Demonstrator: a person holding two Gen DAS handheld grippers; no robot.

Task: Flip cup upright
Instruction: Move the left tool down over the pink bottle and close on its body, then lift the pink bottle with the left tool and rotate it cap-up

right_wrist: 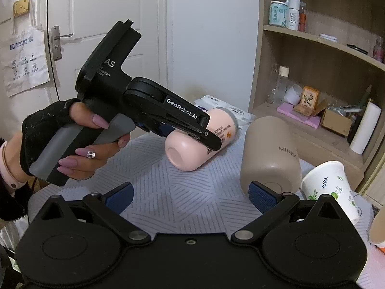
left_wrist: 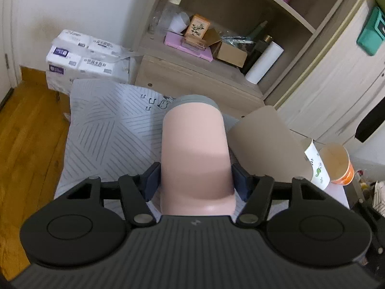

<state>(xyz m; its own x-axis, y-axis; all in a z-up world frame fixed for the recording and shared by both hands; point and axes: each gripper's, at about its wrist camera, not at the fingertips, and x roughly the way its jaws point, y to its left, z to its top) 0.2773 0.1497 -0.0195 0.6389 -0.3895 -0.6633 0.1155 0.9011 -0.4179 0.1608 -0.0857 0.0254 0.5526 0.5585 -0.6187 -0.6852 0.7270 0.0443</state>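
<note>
A pink cup (left_wrist: 195, 149) with a grey rim lies on its side on the striped grey table mat (left_wrist: 108, 130). My left gripper (left_wrist: 195, 181) is shut on it, its blue pads against both sides near the cup's base. In the right wrist view the pink cup (right_wrist: 192, 151) lies tilted with its base toward me, and the left gripper (right_wrist: 182, 126) clamps it from above. My right gripper (right_wrist: 191, 198) is open and empty, low over the mat in front of the cup.
A taupe cup (right_wrist: 270, 154) stands upside down right of the pink cup. A white floral paper cup (right_wrist: 329, 187) and an orange cup (left_wrist: 339, 163) sit at the right. A wooden shelf unit (left_wrist: 192, 77) with clutter stands behind; tissue packs (left_wrist: 84, 57) lie at the left.
</note>
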